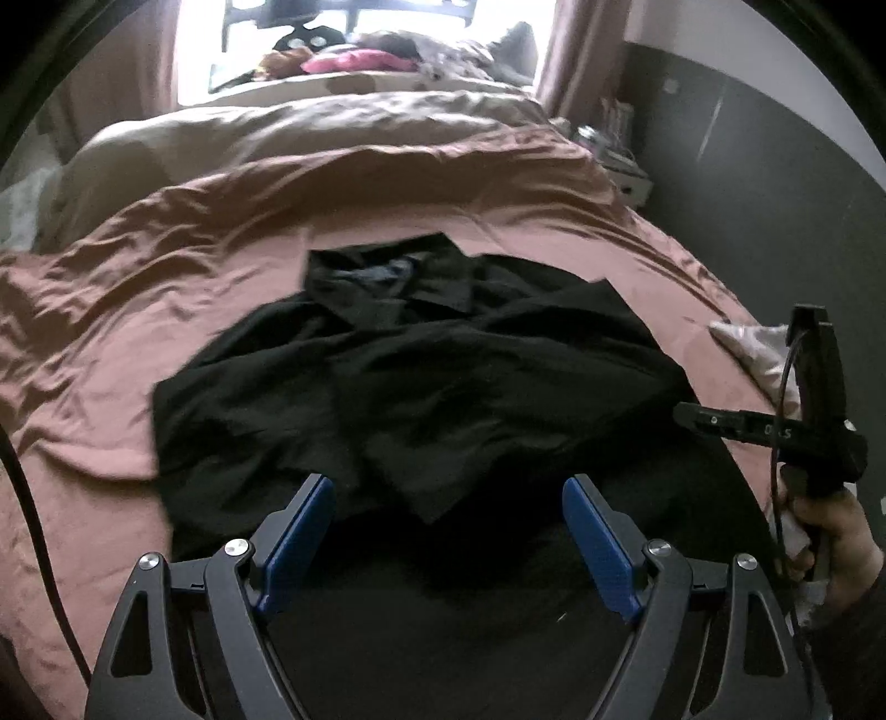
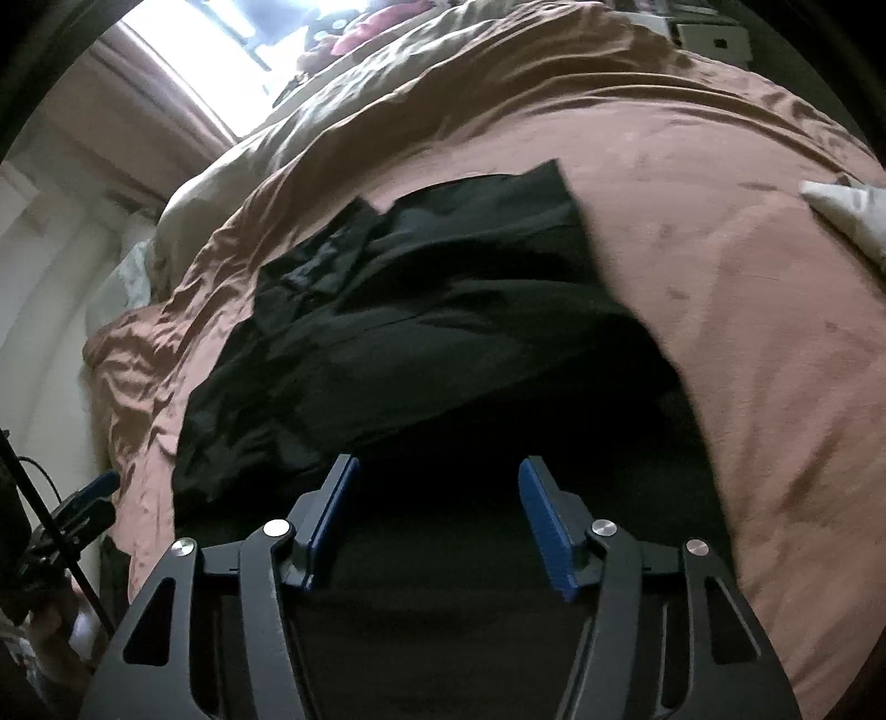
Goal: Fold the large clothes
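Lying crumpled on the bed, the black shirt is ungripped. Left gripper gapes wide, empty. Right gripper is parted, empty.

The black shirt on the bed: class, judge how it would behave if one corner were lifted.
The black shirt lies in creased, overlapping layers, so it is probably floppy and would drape rather than hold shape. Its thin, flat-lying cloth suggests it is light for its size. The pink bedcover looks glossy, so the shirt might slide when pushed.

Dim, window glare, fisheye blur
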### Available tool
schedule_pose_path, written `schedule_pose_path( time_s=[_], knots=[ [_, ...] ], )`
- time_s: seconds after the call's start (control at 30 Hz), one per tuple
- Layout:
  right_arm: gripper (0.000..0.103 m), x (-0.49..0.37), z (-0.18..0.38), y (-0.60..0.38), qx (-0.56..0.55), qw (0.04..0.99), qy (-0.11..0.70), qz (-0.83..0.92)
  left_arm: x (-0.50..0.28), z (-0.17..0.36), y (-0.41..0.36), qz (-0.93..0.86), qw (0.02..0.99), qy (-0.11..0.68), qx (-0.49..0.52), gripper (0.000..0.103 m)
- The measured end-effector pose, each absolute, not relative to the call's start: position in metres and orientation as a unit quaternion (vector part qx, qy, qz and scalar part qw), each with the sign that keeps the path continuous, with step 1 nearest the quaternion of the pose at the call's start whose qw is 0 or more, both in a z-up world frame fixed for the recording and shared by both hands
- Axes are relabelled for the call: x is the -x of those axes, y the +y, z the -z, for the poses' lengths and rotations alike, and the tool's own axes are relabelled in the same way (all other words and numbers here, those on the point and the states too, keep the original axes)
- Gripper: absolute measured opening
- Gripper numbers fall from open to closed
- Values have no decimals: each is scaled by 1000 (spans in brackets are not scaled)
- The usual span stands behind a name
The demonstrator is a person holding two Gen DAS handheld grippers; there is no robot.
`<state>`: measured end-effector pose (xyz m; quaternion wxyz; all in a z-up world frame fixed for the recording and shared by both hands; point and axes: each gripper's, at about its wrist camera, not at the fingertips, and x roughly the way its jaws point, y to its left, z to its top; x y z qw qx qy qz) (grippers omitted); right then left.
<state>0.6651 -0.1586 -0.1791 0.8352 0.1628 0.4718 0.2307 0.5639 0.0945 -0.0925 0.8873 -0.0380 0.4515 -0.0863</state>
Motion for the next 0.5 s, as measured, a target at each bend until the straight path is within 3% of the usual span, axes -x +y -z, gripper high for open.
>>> schedule_pose_path(
  time_s=[0.4,0.5],
  knots=[
    [55,-628,169,-229,-149,847,460,-220,-626,158,31,61,855,515,-16,85],
    [55,-631,163,-236,-143,853,455,-213,-632,175,33,20,851,523,-51,74]
  ],
)
